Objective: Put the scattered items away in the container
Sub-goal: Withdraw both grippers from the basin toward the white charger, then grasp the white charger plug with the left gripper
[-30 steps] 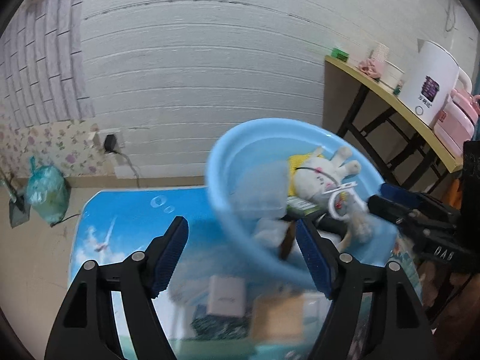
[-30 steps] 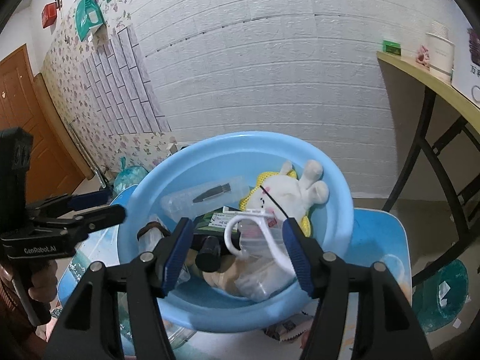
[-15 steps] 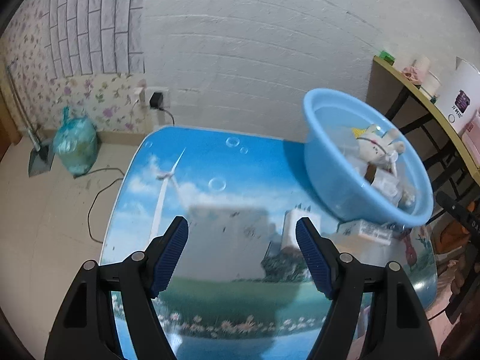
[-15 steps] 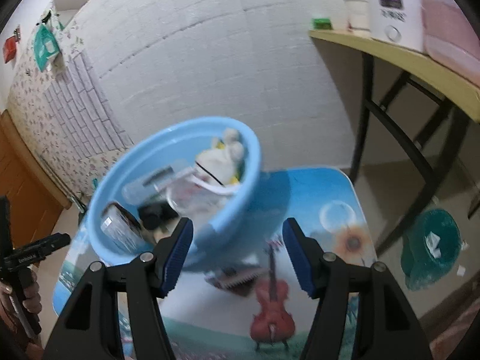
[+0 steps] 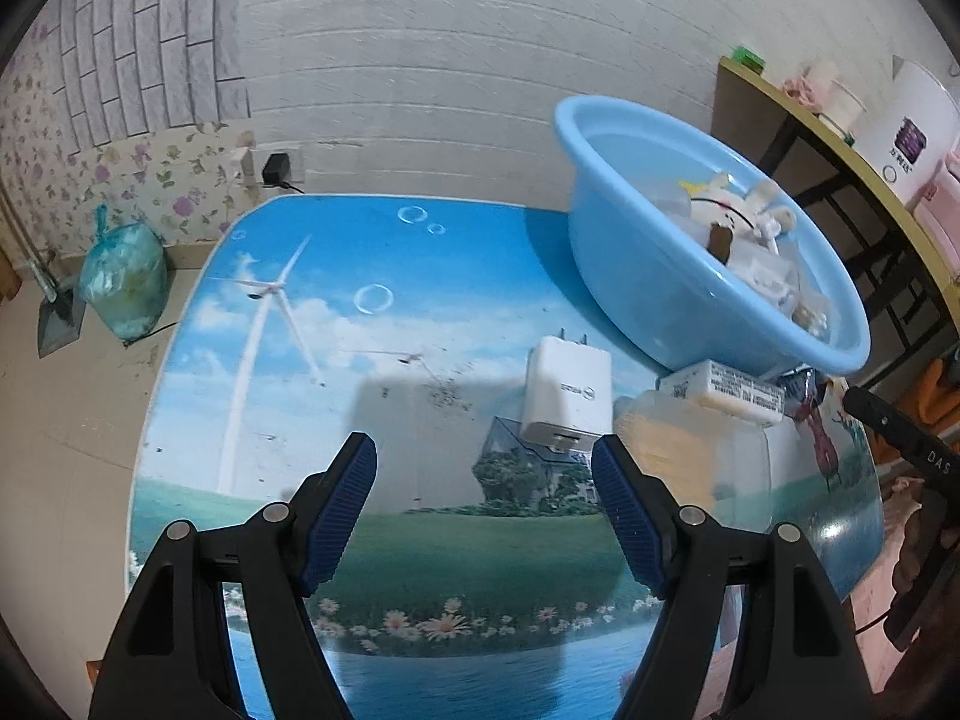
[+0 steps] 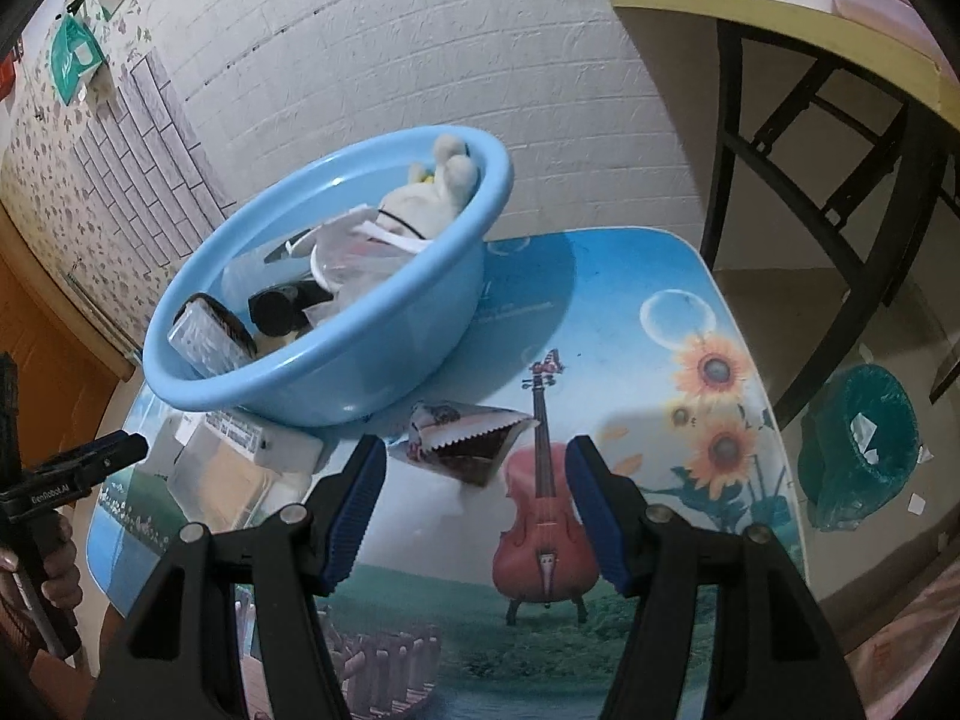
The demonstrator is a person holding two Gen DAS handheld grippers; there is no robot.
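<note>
White brick-pattern wall (image 5: 456, 60), floral wallpaper (image 5: 120, 174), yellow-topped side table (image 6: 780, 30), beige floor (image 5: 66, 408).

My left gripper (image 5: 483, 504) fills the lower part of its own view, angled downward, its blue-padded jaws standing apart with nothing between them. My right gripper (image 6: 477, 504) sits the same way at the bottom of its view, jaws apart and empty. At the left edge of the right view I see my left hand (image 6: 51, 564) wrapped round the left gripper's black handle, its tip pointing right.
</note>
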